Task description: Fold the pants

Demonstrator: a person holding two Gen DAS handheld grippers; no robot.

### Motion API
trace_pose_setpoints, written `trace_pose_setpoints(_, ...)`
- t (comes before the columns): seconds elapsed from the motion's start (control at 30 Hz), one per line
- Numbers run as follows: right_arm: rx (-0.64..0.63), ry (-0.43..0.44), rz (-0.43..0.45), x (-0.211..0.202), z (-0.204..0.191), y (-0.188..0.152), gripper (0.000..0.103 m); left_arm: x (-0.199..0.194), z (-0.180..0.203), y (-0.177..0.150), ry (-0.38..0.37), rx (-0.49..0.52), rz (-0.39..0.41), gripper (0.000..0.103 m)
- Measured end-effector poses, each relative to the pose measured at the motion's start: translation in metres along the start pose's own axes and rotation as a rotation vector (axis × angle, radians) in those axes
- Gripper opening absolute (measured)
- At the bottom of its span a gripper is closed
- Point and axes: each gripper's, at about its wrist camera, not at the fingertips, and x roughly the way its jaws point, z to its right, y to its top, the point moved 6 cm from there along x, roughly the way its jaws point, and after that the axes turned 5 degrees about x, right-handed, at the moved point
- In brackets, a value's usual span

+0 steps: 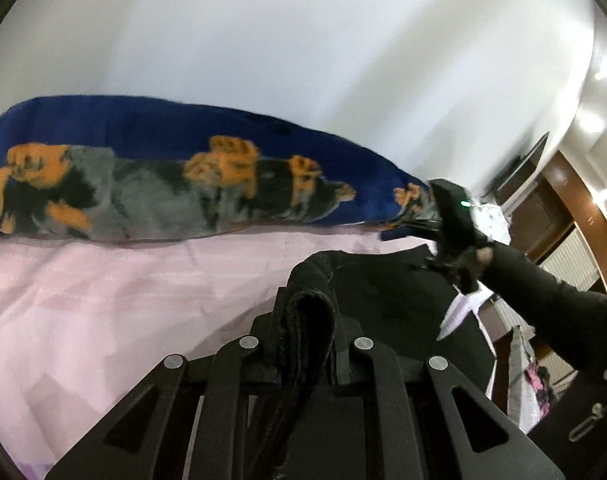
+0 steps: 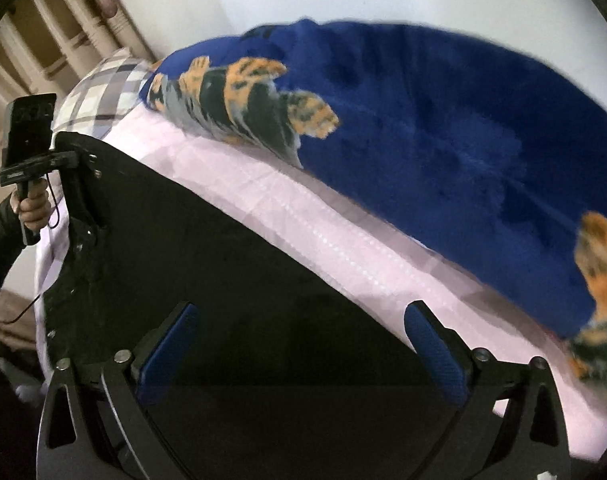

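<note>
The black pants (image 2: 223, 260) lie spread on a pink bedsheet (image 2: 303, 208). In the left wrist view my left gripper (image 1: 303, 320) is shut on a bunched, thick edge of the pants (image 1: 403, 300), lifted a little off the sheet (image 1: 103, 300). My right gripper (image 2: 301, 344) hangs open over the flat black cloth, its blue pads (image 2: 167, 352) wide apart and nothing pinched between them. The right wrist view shows a hand (image 2: 33, 210) holding the left gripper's handle at the pants' far left end. A black sleeve (image 1: 543, 300) carries the right gripper in the left wrist view.
A blue blanket (image 2: 443, 140) with an orange and grey animal print lies along the bed's far side by the white wall. A plaid pillow (image 2: 103, 92) sits at its end. Dark wood furniture (image 1: 563, 200) stands beyond the bed's right edge.
</note>
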Motion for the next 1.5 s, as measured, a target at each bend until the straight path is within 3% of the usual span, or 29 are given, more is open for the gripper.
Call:
trace_pose_setpoints(0.2, -0.057, 0.141, -0.108, 0.015, 0.020, -0.001, 0.082, -0.007, 0.008, 0.003, 0.021, -0.032, 0.030, 0.015)
trace_pose_setpoints(0.3, -0.082, 0.171, -0.149, 0.017, 0.029, -0.006, 0.065, -0.003, 0.010, 0.004, 0.049, -0.046, 0.027, 0.015)
trace_pose_setpoints(0.37, -0.089, 0.164, -0.187, 0.020, 0.033, -0.010, 0.047, 0.002, 0.010, 0.006, 0.059, -0.055, 0.024, 0.015)
trace_pose_setpoints(0.5, -0.107, 0.099, -0.226, 0.009, 0.052, -0.026, 0.042, 0.001, 0.007, 0.007, 0.087, -0.062, 0.020, 0.015)
trace_pose_setpoints(0.67, -0.077, 0.013, -0.201, -0.006, 0.067, -0.038, 0.018, 0.010, -0.002, 0.006, 0.129, -0.078, 0.004, 0.015)
trace_pose_setpoints(0.87, -0.094, -0.142, -0.106, -0.027, 0.046, -0.044, 0.011, 0.018, -0.011, 0.005, 0.186, -0.088, -0.021, 0.015)
trace_pose_setpoints(1.1, -0.066, -0.311, 0.030, -0.086, 0.015, -0.073, 0.008, -0.006, 0.025, 0.001, 0.171, -0.027, -0.011, 0.015)
trace_pose_setpoints(1.3, -0.009, -0.358, 0.115, -0.130, -0.022, -0.120, 0.007, -0.039, 0.073, -0.028, 0.148, 0.038, -0.014, 0.015)
trace_pose_setpoints(1.5, 0.058, -0.353, 0.142, -0.140, -0.072, -0.179, 0.006, -0.059, 0.113, -0.075, 0.155, 0.099, -0.067, 0.015)
